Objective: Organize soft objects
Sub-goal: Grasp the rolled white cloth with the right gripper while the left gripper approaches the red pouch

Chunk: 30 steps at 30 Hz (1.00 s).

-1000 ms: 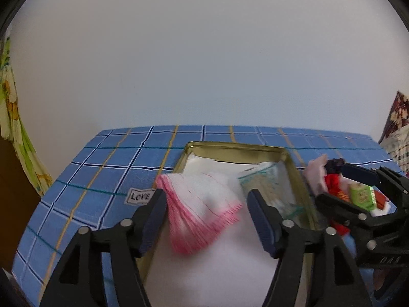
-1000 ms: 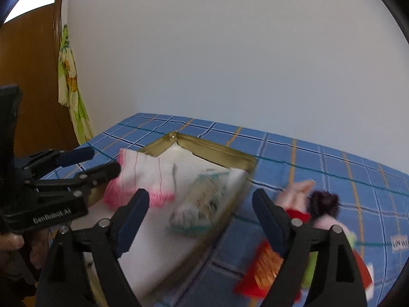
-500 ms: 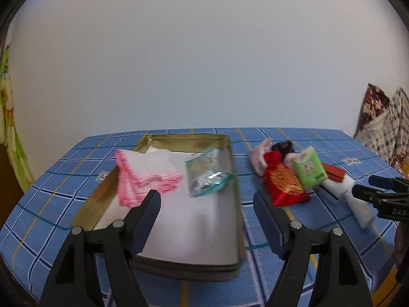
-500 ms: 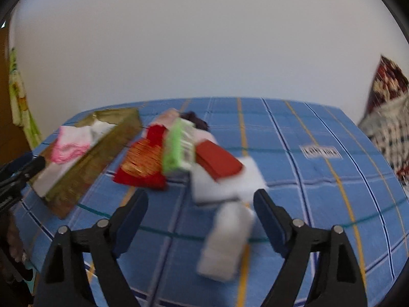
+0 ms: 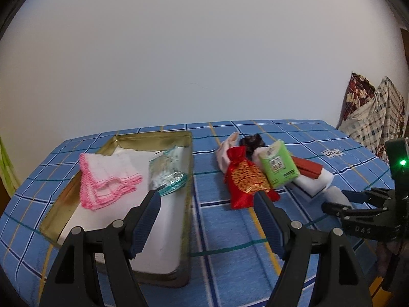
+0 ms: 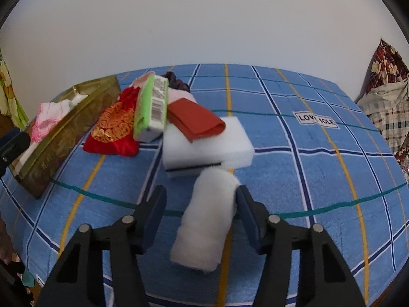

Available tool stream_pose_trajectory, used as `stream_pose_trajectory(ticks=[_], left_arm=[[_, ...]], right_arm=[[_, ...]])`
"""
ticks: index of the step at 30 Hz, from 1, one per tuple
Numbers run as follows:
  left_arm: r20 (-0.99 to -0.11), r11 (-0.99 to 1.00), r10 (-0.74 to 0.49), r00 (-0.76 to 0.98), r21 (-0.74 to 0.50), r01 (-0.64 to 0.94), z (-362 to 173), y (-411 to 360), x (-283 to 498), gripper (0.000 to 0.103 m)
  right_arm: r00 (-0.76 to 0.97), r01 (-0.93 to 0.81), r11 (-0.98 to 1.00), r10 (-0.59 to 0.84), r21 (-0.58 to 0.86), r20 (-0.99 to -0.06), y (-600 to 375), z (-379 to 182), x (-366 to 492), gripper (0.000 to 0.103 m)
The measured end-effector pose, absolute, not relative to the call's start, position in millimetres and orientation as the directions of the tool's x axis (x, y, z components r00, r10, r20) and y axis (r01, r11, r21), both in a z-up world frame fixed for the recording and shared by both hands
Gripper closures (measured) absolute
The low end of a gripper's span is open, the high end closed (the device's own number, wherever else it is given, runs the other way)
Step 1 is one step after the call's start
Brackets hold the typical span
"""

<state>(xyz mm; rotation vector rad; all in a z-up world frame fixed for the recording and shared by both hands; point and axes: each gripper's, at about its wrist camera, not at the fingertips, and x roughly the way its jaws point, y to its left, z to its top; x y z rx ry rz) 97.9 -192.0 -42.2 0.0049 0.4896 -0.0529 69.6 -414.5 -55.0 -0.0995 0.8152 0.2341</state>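
Two grippers are working over the blue checked tablecloth [image 6: 319, 168]. The right gripper [image 6: 202, 209] is closing around the rolled white fluffy cloth [image 6: 204, 220], lying near the white sponge block [image 6: 207, 148]; its right pad is touching, the left still apart. The left gripper [image 5: 207, 220] is hovering wide and empty by the gold tin [image 5: 189, 153]. Next, seemingly: finish the squeeze, lift, carry left to the tin.

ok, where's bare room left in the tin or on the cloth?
Tin: near half free, below pink cloth and packet. Tablecloth right of the sponge is bare. Crowded: pile around the green pack, beside the tin.
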Motion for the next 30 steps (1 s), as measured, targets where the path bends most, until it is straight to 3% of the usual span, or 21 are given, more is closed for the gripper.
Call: stream_pose_trajectory(ticks=[3,5,8,15,30], left_arm=[[-0.473,0.997,-0.064,0.879,-0.003,0.071,-40.4,-201.4,101.4,0.026],[-0.478,0.997,-0.075,0.875,-0.005,0.083,-40.5,-207.0,104.6,0.026],[-0.487,0.995,-0.092,0.869,-0.012,0.098,-41.6,-212.7,109.4,0.026],[-0.514,0.990,-0.132,0.848,-0.021,0.142,-45.3,-228.2,123.3,0.026],[-0.617,0.984,-0.167,0.769,-0.054,0.171,-59.2,-248.0,179.2,0.026]], right_arm=[[0.649,-0.248,0.969,0.159,-0.008,-0.744,-414.7,-57.9,70.2,0.053],[0.647,-0.252,0.967,0.151,-0.023,-0.747,-415.6,-60.1,70.2,0.068],[0.646,-0.266,0.964,0.189,0.014,-0.739,-420.7,-60.1,67.8,0.073],[0.717,-0.263,0.963,0.233,0.054,-0.657,-427.2,-43.1,53.1,0.074],[0.822,-0.256,0.967,0.218,0.001,-0.526,-405.0,6.1,84.2,0.074]])
